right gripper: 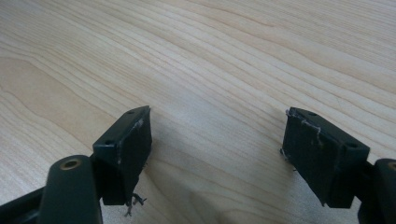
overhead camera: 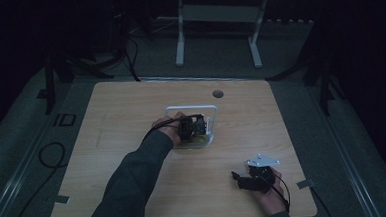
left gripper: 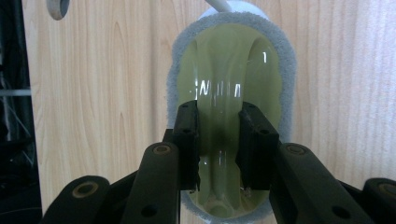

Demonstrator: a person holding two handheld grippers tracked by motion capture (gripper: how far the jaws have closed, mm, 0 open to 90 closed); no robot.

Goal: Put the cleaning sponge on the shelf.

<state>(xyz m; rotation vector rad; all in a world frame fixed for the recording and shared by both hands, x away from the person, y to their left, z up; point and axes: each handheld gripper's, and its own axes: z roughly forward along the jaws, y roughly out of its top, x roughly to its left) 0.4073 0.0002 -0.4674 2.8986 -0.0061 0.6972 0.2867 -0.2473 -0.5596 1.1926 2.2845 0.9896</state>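
Yellow-green translucent oval pad with a grey felt rim (left gripper: 231, 70) lay flat on the pale wooden bench (overhead camera: 131, 121), near the bench's middle, a little toward the far edge. A raised, glossy ridge of the same yellow-green material ran down its length like a handle. In the high view the pad sat within a white rounded-rectangular wire frame (overhead camera: 191, 108); a white stem met the pad's far end in the left gripper view.

Progress, as judged: the grasp on the pad looked about made, with the lift or carry not yet begun, since the pad rested fully on the wood. Everything after the grip appeared left to do.

Left tongs (left gripper: 218, 140): roughly half spread, the two black pads set on either side of the glossy ridge. They stood tight against its flanks and seemed to pinch it, though firm pressure could not be confirmed through the shine. The left hand (overhead camera: 164, 127) reached in over the frame.

Right tongs (right gripper: 217, 154): spread wide, nothing between them, bare wood grain beneath. They rested low near the bench's near right corner, well apart from the pad, in the right hand (overhead camera: 268, 194). A round grommet hole (overhead camera: 218, 93) sat near the far edge.
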